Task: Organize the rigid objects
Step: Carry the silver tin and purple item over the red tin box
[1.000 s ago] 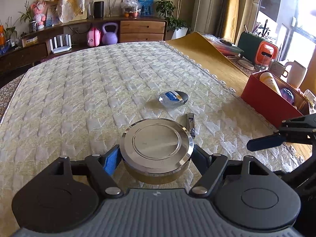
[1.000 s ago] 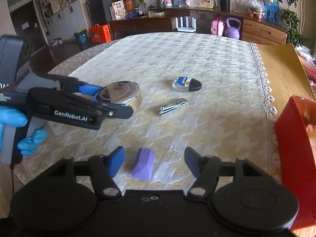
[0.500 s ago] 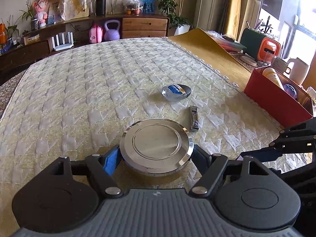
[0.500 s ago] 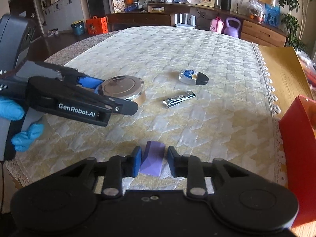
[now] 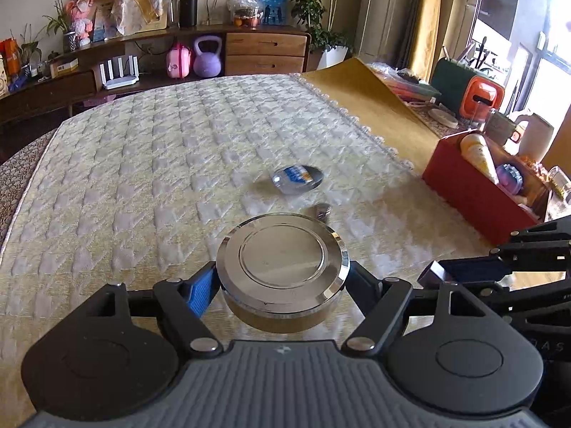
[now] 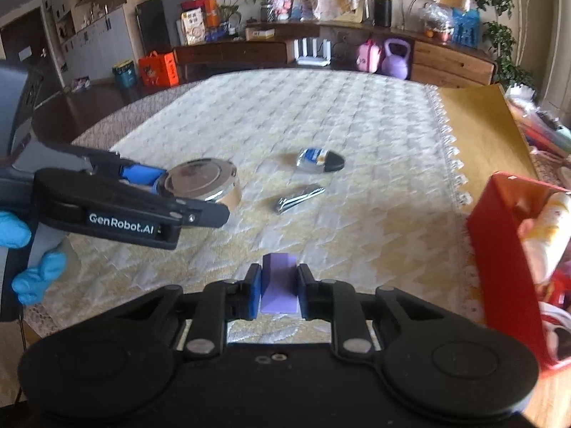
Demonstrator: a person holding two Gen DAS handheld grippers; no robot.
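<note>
Left gripper clamped on round shiny metal tin, right gripper jaws just closed on faceted matte purple block, above quilted cream-yellow tablecloth w/ lace edge

Home living room: a quilted cloth covered the table, with a wooden sideboard, purple kettlebell, potted plants and curtains behind it.

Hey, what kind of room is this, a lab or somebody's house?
Most likely a home living or dining room: a table under a quilted tablecloth, a wooden sideboard with a purple kettlebell beside it, and potted plants next to curtains.
</note>
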